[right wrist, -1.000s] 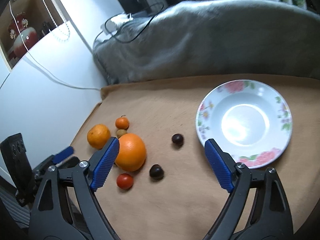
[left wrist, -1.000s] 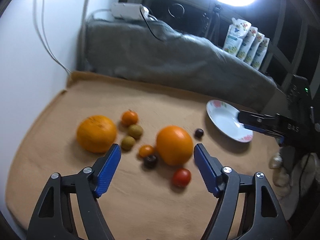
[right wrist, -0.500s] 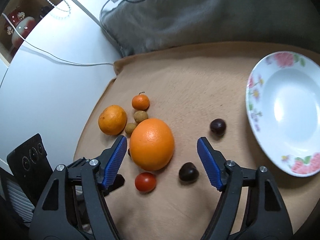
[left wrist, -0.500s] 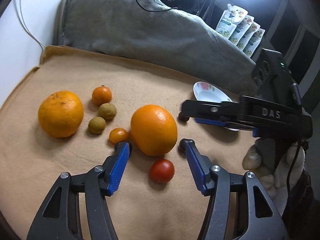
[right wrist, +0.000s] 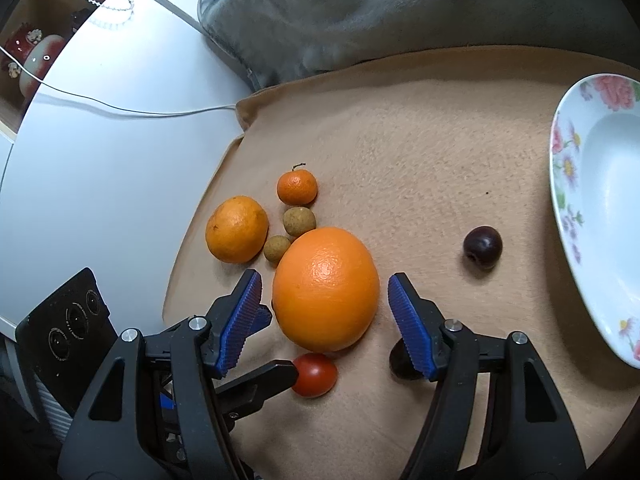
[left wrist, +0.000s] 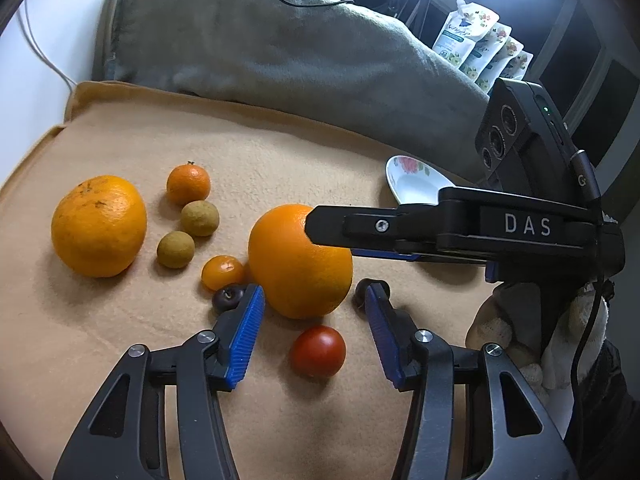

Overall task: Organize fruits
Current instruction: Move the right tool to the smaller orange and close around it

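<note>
The large orange (right wrist: 326,289) is taken as the landmark; it rests on the tan blanket (right wrist: 420,152). The right gripper (right wrist: 320,312) is seen straddling it, one blue pad on either side with a gap at each, so nothing is gripped; its jaws have just been closing. The left gripper (left wrist: 314,328) is held just in front of the orange, half open and holding nothing, its jaws having just been closing too; the red tomato (left wrist: 318,352) lies between its fingers, untouched. Left of the orange, a second orange (left wrist: 98,226), a small mandarin (left wrist: 188,184), two brown longans (left wrist: 199,218) and a tiny orange fruit (left wrist: 223,272) are grouped. A dark plum (right wrist: 482,248) sits to the orange's right, and beyond it the flowered plate (right wrist: 568,168) is found.
</note>
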Available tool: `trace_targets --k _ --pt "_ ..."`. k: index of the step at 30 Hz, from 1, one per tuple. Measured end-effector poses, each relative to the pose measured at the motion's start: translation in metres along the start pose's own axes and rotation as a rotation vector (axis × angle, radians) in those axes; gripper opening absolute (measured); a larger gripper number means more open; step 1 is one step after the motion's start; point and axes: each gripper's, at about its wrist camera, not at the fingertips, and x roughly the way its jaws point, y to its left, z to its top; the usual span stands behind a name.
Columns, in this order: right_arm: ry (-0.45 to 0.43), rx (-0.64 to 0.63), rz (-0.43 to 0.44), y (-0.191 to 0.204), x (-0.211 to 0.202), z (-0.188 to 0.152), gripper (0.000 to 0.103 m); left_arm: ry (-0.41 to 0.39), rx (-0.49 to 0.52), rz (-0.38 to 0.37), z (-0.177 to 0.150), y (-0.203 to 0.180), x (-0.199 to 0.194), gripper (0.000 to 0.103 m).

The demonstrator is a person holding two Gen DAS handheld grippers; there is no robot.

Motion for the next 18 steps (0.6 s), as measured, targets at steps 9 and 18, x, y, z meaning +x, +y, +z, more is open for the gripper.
trace_targets --k 9,18 --pt "0.023 -0.003 0.010 -0.001 0.009 -0.002 0.069 0.018 0.003 0.002 0.000 0.001 0.009 0.048" --pt "0.034 -0.001 -0.001 -0.004 0.013 -0.001 0.066 0.019 0.016 0.018 0.000 0.002 0.013 0.042"
